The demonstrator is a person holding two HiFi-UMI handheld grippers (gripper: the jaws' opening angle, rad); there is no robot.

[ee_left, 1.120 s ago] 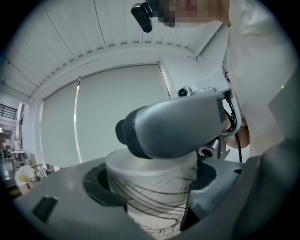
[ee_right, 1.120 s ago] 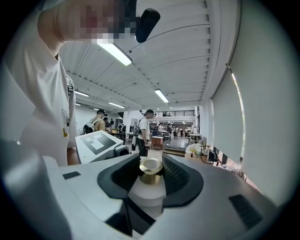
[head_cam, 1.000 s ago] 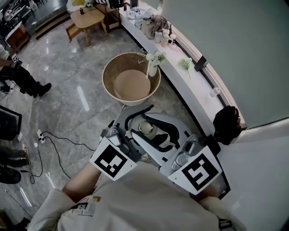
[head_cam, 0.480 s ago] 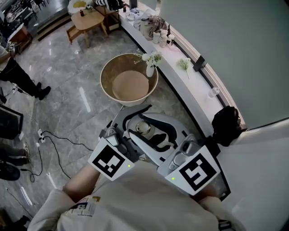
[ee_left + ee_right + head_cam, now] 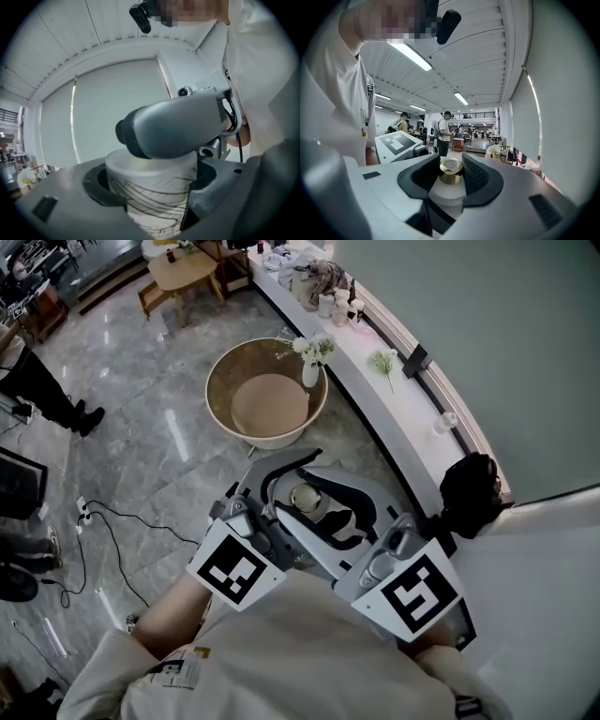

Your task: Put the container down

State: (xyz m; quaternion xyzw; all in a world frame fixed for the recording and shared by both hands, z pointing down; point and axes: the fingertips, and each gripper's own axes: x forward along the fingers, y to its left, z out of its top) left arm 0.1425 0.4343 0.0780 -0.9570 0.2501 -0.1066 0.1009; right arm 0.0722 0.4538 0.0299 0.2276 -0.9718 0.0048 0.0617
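A white frosted container (image 5: pixel 304 499) with thin black line markings and a gold cap is held close to the person's chest. My left gripper (image 5: pixel 281 495) is shut on its body (image 5: pixel 149 190), which sits upright between the jaws. My right gripper (image 5: pixel 339 512) comes in from the other side. Its jaws close on the gold cap (image 5: pixel 450 170) above the white shoulder. In the left gripper view one grey jaw of the right gripper lies across the container's top. The container's bottom is hidden.
Below lies a grey marble floor with a round tan tub (image 5: pixel 267 395). A curved white counter (image 5: pixel 398 423) carries a vase of flowers (image 5: pixel 310 367) and small items. A black bag (image 5: pixel 469 493) sits at its near end. A cable (image 5: pixel 103 521) trails at left, near a person (image 5: pixel 37 381).
Both grippers and the container have shifted slightly up in the head view with the grip unchanged. The person at the left has moved toward the picture's top edge.
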